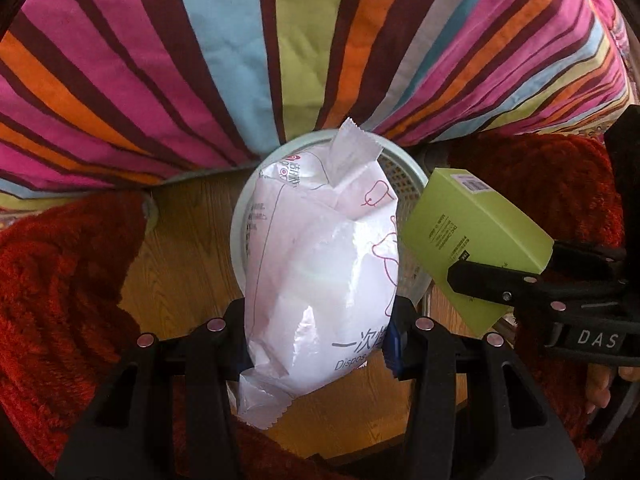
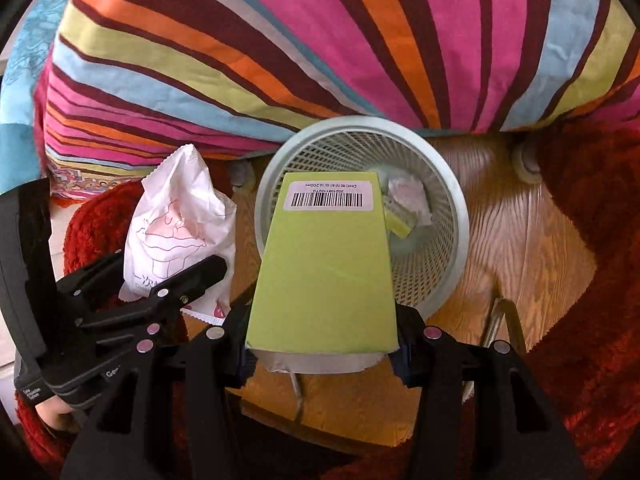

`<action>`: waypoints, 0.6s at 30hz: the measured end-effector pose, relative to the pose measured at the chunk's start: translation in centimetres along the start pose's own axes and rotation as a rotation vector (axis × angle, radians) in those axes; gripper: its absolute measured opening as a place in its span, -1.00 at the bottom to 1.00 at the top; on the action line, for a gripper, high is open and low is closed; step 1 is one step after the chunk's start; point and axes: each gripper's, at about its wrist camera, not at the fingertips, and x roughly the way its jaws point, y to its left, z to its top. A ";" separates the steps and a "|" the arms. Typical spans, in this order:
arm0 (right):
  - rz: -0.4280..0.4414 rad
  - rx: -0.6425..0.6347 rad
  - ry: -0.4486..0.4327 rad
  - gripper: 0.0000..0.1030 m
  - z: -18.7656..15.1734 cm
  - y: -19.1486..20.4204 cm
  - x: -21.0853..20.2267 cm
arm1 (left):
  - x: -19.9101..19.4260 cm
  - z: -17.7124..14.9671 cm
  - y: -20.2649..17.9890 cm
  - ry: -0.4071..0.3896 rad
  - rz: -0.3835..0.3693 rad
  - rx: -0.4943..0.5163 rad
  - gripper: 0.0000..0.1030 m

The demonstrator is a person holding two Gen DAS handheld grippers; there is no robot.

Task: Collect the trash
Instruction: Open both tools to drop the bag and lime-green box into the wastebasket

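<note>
My left gripper (image 1: 318, 340) is shut on a white plastic packet (image 1: 320, 264) with pink drawings, held over the pale mesh waste basket (image 1: 416, 184). The same packet (image 2: 180, 236) shows at the left of the right wrist view, clamped in the left gripper (image 2: 168, 292). My right gripper (image 2: 322, 348) is shut on a lime-green carton (image 2: 324, 272) with a barcode label, above the basket (image 2: 452, 216). In the left wrist view the carton (image 1: 476, 236) and the right gripper (image 1: 496, 280) sit to the right of the basket. Crumpled paper and a small green piece (image 2: 400, 226) lie inside the basket.
A striped bedcover (image 1: 200, 60) hangs just behind the basket. Red shaggy rug (image 2: 592, 280) flanks the wooden floor (image 2: 520, 248) on both sides. A metal frame leg (image 2: 500, 320) stands beside the basket. A person's hand (image 1: 600, 388) shows at the right edge.
</note>
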 end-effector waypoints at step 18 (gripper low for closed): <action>-0.017 0.058 0.028 0.52 0.3 -0.8 0.7 | 1.8 -0.2 1.3 0.057 -0.002 -0.044 0.33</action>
